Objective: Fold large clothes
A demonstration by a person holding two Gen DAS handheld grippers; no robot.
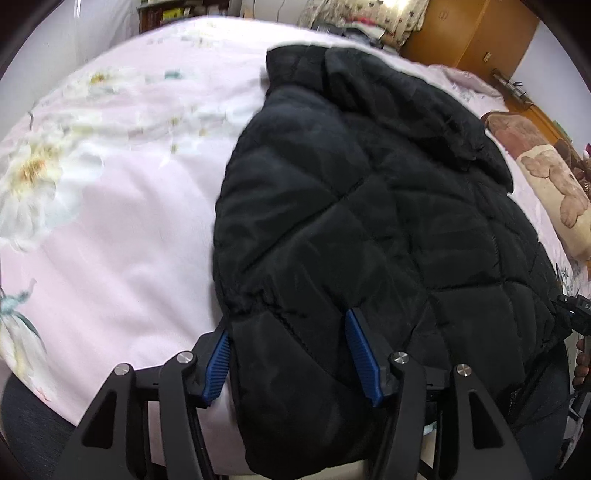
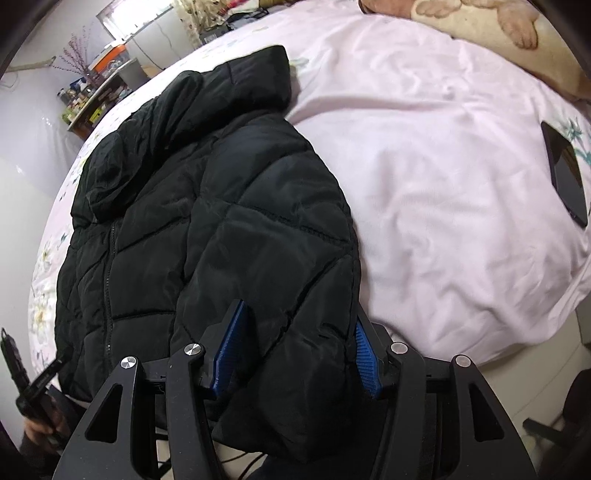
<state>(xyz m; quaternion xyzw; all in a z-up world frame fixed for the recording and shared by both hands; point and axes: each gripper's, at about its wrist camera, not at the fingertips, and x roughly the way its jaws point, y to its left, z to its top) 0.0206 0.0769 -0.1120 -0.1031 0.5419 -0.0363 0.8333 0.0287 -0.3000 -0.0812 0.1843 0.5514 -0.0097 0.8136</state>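
A black quilted puffer jacket (image 1: 369, 206) lies on the pink floral bed sheet (image 1: 122, 221), collar toward the far side; it also shows in the right wrist view (image 2: 207, 221). My left gripper (image 1: 288, 328) has its blue pads on either side of the jacket's padded bottom corner, which fills the gap between the jaws. My right gripper (image 2: 299, 325) straddles the other bottom corner the same way, with the thick fabric bunched between its blue pads. The jacket's hem hangs over the bed's near edge.
A dark phone (image 2: 565, 177) lies on the sheet at the right. A teddy-bear pillow (image 1: 557, 192) sits at the head of the bed, near a wooden headboard (image 1: 472, 33). Shelves with clutter (image 2: 88, 99) stand beyond the bed's far side.
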